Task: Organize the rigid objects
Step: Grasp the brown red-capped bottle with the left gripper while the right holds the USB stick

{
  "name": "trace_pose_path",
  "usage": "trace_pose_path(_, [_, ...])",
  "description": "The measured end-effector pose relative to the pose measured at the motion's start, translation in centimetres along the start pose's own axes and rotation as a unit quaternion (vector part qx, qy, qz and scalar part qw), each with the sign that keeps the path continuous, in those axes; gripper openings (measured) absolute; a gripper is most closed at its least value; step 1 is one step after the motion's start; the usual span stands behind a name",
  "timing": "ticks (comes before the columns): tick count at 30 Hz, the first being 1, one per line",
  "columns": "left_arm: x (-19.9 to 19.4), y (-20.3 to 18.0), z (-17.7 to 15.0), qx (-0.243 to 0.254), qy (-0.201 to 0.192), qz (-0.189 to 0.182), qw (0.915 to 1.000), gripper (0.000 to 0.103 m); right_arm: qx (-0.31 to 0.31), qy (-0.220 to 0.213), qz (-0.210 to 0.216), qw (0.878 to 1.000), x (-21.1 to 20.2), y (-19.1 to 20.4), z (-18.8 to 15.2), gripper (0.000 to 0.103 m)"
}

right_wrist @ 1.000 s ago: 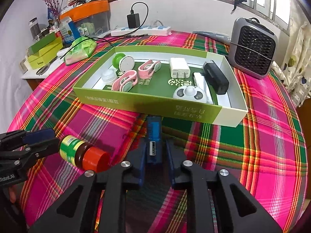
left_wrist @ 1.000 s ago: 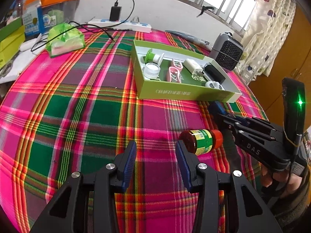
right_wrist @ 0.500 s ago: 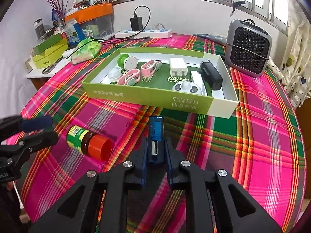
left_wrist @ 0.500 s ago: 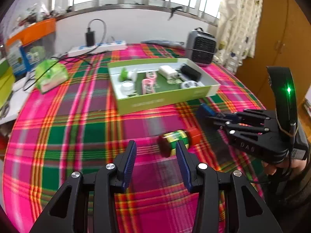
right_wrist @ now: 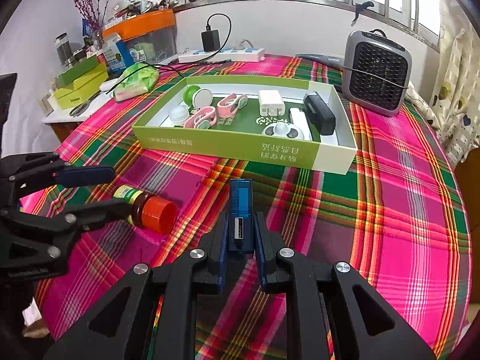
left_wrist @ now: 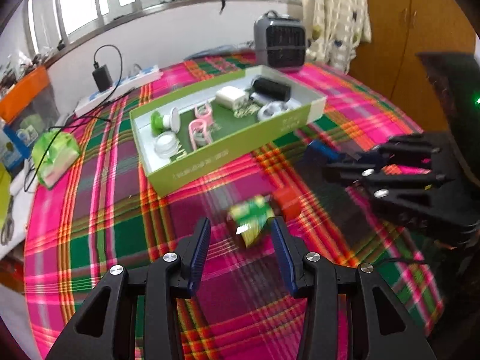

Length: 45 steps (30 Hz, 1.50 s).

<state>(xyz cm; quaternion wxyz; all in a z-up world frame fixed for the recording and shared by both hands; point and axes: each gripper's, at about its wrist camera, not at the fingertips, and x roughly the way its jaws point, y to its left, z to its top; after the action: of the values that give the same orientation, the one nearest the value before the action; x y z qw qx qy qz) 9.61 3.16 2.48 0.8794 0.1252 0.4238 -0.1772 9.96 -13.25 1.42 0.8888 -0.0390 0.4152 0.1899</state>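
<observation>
A small brown bottle with a red cap and green label lies on its side on the plaid tablecloth; it also shows in the right wrist view. My left gripper is open, its fingers on either side of the bottle's base, not closed on it. My right gripper is shut on a blue rectangular USB device, held above the cloth. The green box holding several small objects sits further back; it also shows in the left wrist view.
A grey fan heater stands behind the box on the right. A power strip with a charger lies at the back. A green tissue pack and stacked boxes are at the left.
My left gripper has moved forward so the bottle now lies between its open fingers. My right gripper lifted and drew back slightly with the blue device still held.
</observation>
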Motion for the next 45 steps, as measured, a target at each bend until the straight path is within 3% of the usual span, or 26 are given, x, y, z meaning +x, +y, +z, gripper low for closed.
trace_pose_path(10, [1.3,-0.1,0.5,-0.009,0.011,-0.011,0.9998,0.041,0.0,0.002,0.003,1.0,0.0,0.0,0.0,0.017])
trace_pose_path(30, [1.0,-4.6,1.1,-0.04,0.017,-0.099,0.9941,0.041,0.016,-0.006,-0.013,1.0,-1.8,-2.1,-1.3,0.017])
trace_pose_path(38, [0.2,-6.4,0.6,-0.014,0.019,-0.105,0.9942,0.041,0.021,-0.006,0.003,1.0,-2.8,-2.1,-2.8,0.017])
trace_pose_path(45, [-1.6,-5.4,0.1,-0.013,0.001,-0.092,0.9956,0.041,0.02,-0.001,0.032,0.999,-3.5,-1.7,-3.7,0.017])
